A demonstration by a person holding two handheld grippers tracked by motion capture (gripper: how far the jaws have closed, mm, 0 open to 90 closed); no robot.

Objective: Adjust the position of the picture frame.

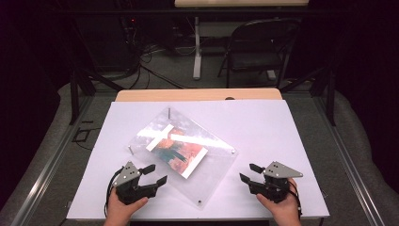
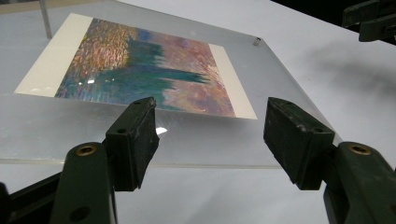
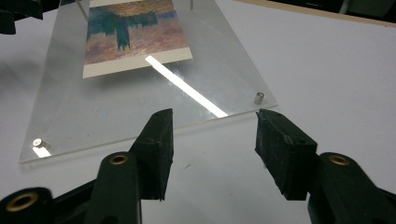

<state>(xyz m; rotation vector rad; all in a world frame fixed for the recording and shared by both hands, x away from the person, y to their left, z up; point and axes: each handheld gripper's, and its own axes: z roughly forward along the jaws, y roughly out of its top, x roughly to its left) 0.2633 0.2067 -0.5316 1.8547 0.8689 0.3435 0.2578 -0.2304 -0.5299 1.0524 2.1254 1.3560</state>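
We hold both grippers low at the near edge of the white table [image 1: 282, 122], one on each side of the clear acrylic frame [image 1: 216, 169], which lies flat and turned so that its corners point toward us and away. The left gripper [image 1: 154, 173] is the nearer one: seen from above its jaws reach just to the frame's near-left edge, and in the left gripper view that edge runs straight across between them. The jaws stand wide with nothing gripped. The right gripper [image 1: 250, 172] sits a little apart from the frame's right corner, jaws also spread and empty, the corner post [image 3: 258, 98] just ahead of them. The colour print [image 1: 181, 153] lies inside the frame, its long axis running from far left to near right. We judge the left hand has the shorter reach. Glare streaks the acrylic, so we cannot tell whether a top sheet covers the print.
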